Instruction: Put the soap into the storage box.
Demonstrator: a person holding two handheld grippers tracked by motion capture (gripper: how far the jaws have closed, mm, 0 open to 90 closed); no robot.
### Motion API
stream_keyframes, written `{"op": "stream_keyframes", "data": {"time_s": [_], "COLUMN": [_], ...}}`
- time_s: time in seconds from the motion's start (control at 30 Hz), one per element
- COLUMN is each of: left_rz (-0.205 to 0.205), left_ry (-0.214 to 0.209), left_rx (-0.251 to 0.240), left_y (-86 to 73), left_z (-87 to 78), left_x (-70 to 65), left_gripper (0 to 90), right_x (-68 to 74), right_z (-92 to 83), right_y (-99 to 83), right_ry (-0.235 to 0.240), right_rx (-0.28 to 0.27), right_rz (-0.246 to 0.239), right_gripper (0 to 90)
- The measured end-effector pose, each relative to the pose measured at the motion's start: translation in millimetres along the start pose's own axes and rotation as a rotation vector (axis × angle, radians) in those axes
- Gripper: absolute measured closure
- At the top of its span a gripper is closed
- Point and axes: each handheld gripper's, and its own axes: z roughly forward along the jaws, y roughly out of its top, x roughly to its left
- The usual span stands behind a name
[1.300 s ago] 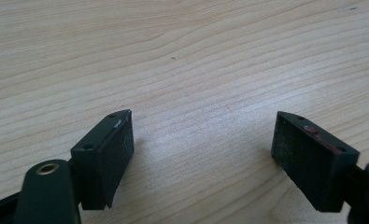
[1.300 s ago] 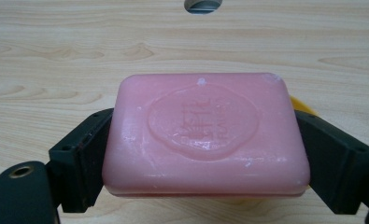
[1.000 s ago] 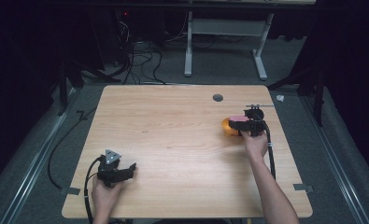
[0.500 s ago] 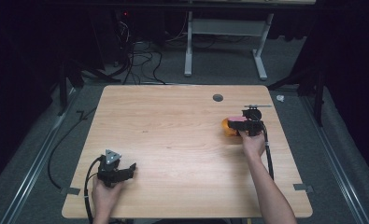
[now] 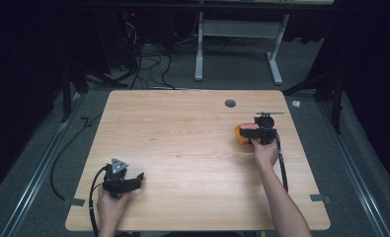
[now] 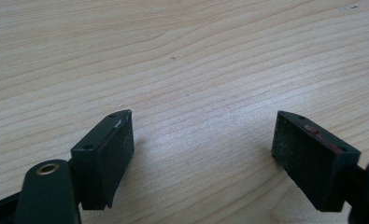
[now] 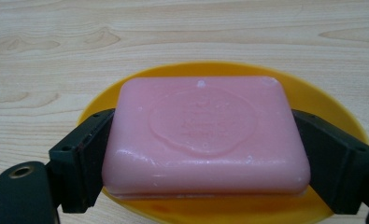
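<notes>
Right gripper (image 7: 205, 154): clamped on pink rectangular soap bar (image 7: 205, 135) (over round yellow dish (image 7: 327, 100)). Left gripper (image 6: 203, 154): wide open, nothing held, above wooden table (image 6: 182, 56).

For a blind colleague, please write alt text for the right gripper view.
A pink rectangular bar of soap sits between the two black jaws of the right tool, which press on its short sides. Under it lies a round yellow-orange dish on the light wooden table.
</notes>
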Motion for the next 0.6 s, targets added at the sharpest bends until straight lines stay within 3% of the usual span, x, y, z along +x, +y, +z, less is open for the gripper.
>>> {"op": "stream_keyframes", "data": {"time_s": [0.6], "left_rz": [0.0], "left_ry": [0.0], "left_rx": [0.0], "left_y": [0.0], "left_z": [0.0], "left_x": [0.0], "left_gripper": [21.2], "right_x": [3.4], "right_z": [2.3], "right_y": [-1.4], "right_ry": [0.0], "right_rx": [0.008], "right_rz": [0.013], "right_gripper": [12.4]}}
